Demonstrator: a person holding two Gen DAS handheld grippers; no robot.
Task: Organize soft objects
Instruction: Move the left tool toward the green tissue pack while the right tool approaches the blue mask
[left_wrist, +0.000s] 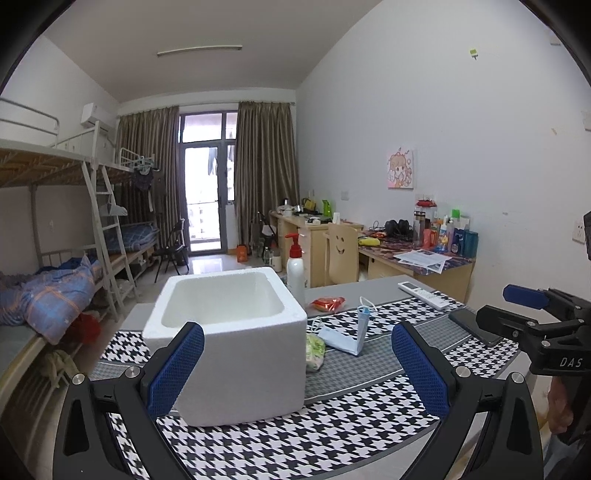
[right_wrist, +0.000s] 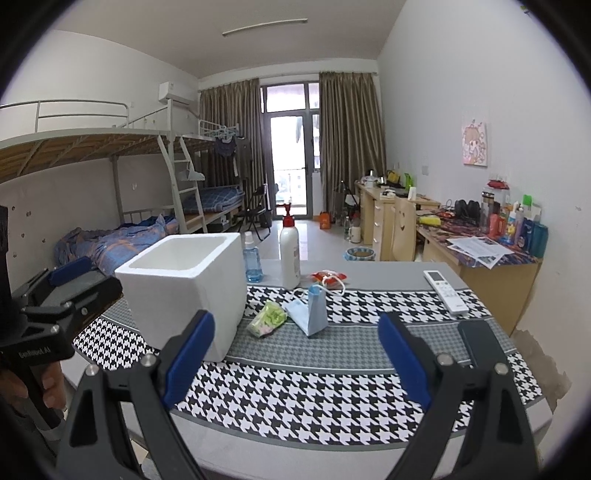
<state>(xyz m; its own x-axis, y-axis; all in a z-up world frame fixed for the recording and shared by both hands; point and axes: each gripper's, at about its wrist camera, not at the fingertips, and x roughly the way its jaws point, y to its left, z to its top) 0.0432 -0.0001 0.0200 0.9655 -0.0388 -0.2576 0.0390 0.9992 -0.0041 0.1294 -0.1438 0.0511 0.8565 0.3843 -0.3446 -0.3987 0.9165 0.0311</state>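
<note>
Two grippers (fingers spread), foam box (left_wrist: 236, 332), face mask (right_wrist: 308, 314)

White foam box (left_wrist: 236, 332) beside blue mask (left_wrist: 347, 338), between spread blue fingers (left_wrist: 175, 369).

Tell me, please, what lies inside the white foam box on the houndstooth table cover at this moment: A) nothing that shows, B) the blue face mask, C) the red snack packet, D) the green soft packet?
A: the white foam box shows only bare white walls inside, while the blue face mask, green soft packet and red snack packet all lie on the houndstooth table cover outside it.
</note>
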